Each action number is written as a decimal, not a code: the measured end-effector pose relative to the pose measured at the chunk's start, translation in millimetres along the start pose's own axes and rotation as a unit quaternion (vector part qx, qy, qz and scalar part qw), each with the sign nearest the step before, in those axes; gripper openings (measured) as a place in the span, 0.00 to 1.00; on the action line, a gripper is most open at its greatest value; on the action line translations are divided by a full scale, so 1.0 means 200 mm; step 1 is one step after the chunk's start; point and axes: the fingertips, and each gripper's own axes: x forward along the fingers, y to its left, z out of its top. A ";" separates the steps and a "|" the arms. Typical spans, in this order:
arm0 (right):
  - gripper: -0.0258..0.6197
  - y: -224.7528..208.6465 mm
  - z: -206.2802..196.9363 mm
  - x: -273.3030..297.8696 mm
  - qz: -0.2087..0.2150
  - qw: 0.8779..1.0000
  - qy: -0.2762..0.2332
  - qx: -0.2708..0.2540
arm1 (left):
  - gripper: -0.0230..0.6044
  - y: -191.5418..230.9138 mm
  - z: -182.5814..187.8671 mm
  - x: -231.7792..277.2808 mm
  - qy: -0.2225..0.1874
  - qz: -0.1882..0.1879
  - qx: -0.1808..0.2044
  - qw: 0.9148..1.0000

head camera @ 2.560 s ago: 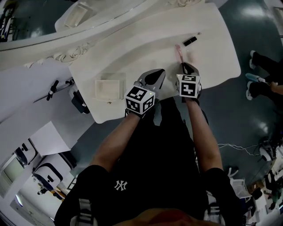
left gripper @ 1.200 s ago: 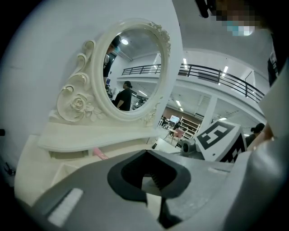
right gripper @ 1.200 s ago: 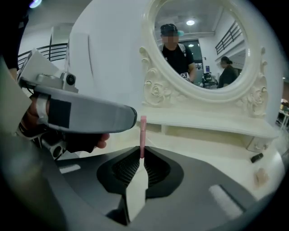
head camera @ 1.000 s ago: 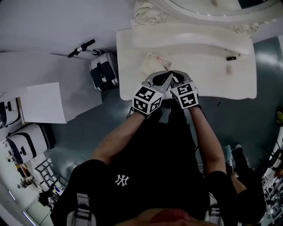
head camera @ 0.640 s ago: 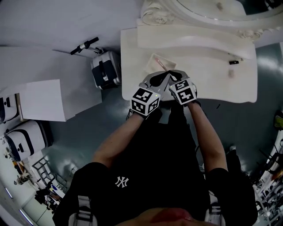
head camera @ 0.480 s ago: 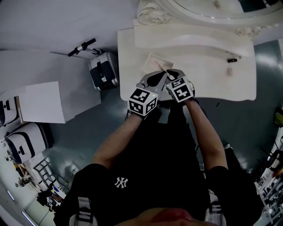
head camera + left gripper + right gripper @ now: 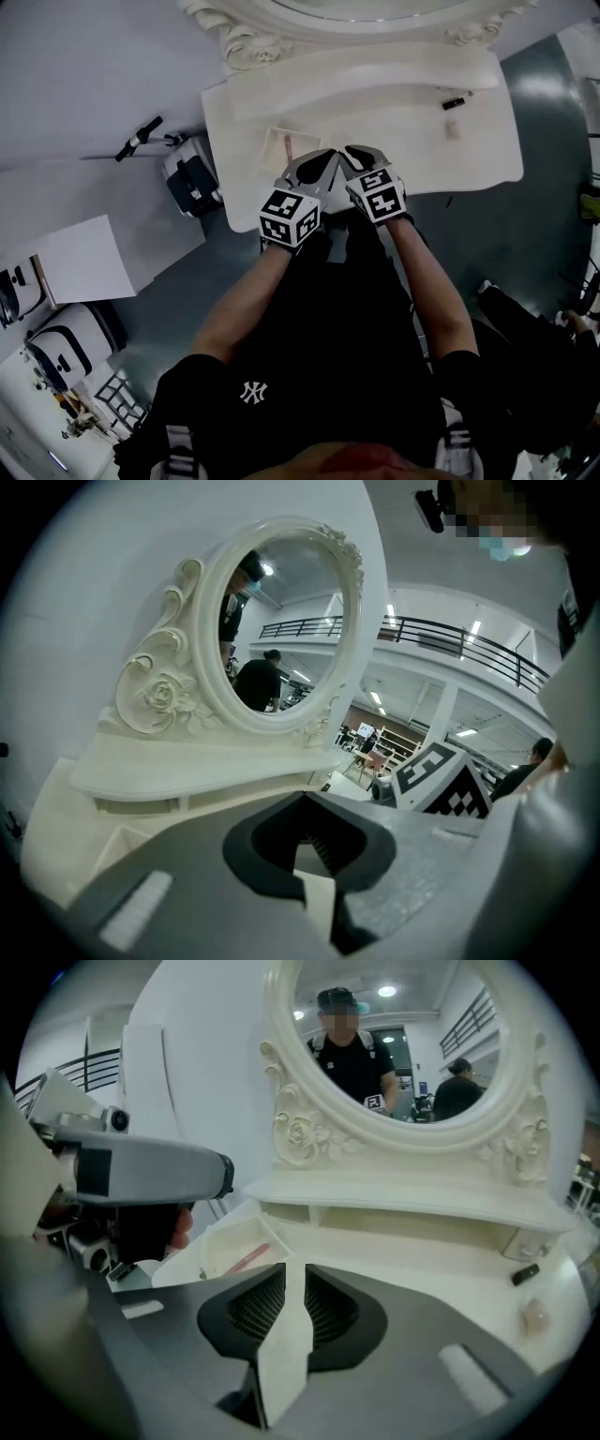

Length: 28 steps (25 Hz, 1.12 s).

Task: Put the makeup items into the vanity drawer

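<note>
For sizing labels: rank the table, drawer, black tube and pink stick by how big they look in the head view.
1. table, by far the largest
2. drawer
3. black tube and pink stick: both tiny and about alike, so not ranked

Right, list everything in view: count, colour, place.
vanity table: one, white, under both grippers
mirror: one, oval, white carved frame, at the table's back
drawer: one, white, at the tabletop's left end
pink stick: one, pink, lying in the drawer
black tube: one, black, at the tabletop's right end
small pale item: one, pale pink, beside the black tube
case: one, black and white, on the floor off the table's left end
left gripper: one, grey, jaws shut and empty, over the table's front edge
right gripper: one, grey, jaws a little apart, just been opening, nothing between them, beside the left gripper
</note>
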 end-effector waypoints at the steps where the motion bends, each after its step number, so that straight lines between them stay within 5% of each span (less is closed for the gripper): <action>1: 0.18 -0.06 -0.01 -0.04 -0.011 1.000 -0.005 0.013 | 0.04 -0.03 0.00 0.05 0.002 -0.007 0.002 1.000; 16: 0.17 -0.86 -0.25 -0.48 -0.116 0.987 -0.034 0.106 | 0.04 -0.51 -0.03 0.76 0.047 -0.081 0.017 0.995; 28: 0.30 -1.41 -0.48 -0.65 -0.195 0.966 -0.027 0.170 | 0.04 -0.69 -0.13 1.20 0.089 -0.096 0.025 0.991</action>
